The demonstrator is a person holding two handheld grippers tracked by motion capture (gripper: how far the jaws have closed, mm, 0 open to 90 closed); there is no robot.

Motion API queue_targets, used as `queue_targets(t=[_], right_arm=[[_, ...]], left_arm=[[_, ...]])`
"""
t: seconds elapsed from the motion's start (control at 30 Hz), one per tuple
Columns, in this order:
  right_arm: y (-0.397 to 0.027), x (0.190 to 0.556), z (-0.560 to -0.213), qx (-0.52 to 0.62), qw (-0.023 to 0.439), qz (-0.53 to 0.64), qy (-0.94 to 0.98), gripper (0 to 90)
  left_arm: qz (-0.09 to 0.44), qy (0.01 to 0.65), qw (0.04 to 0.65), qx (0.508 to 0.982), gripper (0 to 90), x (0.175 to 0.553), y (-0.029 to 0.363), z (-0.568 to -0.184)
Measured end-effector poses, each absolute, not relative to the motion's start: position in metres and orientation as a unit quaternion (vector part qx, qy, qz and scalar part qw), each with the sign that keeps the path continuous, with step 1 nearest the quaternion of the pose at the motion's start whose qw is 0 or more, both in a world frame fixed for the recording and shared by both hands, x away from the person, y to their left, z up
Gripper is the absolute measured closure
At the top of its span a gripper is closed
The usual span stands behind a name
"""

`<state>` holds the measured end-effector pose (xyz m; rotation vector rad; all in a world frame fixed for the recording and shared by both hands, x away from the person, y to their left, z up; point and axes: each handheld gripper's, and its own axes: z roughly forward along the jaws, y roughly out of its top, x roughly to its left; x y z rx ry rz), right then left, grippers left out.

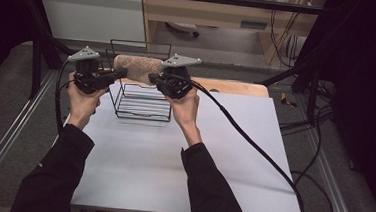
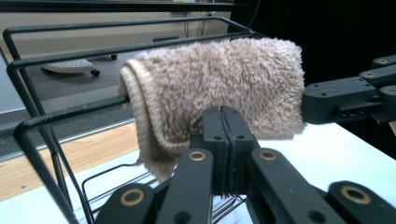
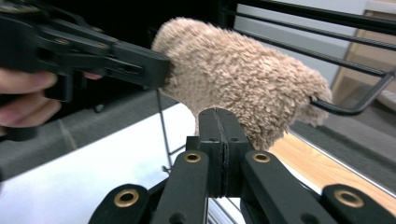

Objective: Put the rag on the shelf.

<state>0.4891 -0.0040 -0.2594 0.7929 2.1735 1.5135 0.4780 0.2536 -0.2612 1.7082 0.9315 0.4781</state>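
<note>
**Fluffy Towel on a Wire Rack**

Up high, the fluffy tan towel (image 1: 137, 66) hangs folded over the top bars of a black wire rack (image 1: 141, 105) at the far side of the white counter (image 1: 182, 160). From the high view, the tips of both tools are tiny and dark, so it is hard to see if they touch the towel.

The left tool (image 1: 120, 73) comes in from one side and the right tool (image 1: 153, 78) from the other. Each points at one end of the towel.

The left gripper view shows more. Its two black jaws are pressed flat together with nothing between them, just in front of the towel's folded edge (image 2: 154, 135). The right gripper view shows the same for its own jaws, clenched on nothing. It also shows the left tool's tip (image 3: 154, 70) right against the towel's fuzzy end. The bottom of the rack is cut off in both close views.
</note>
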Motion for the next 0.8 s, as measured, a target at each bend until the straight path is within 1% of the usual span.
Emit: queue_targets(t=[0.2,0.5,0.63,0.7,0.8], right_arm=[[-0.008,0.496,-0.266,0.300,0.212,0.530,0.764,90.0],[-0.010,0.496,-0.265,0.300,0.210,0.535,0.761,89.2],[-0.011,0.491,-0.262,0.293,0.196,0.544,0.762,83.2],[-0.014,0.489,-0.260,0.292,0.188,0.547,0.761,80.0],[-0.019,0.484,-0.259,0.293,0.185,0.546,0.762,73.0]], left_arm=[[0.213,0.394,0.532,0.718,87.1,0.480,0.257,-0.263],[0.218,0.395,0.530,0.718,85.7,0.479,0.257,-0.263],[0.221,0.394,0.522,0.723,81.2,0.475,0.257,-0.263],[0.219,0.395,0.518,0.727,77.0,0.471,0.258,-0.264],[0.216,0.395,0.515,0.730,69.6,0.465,0.260,-0.267]])
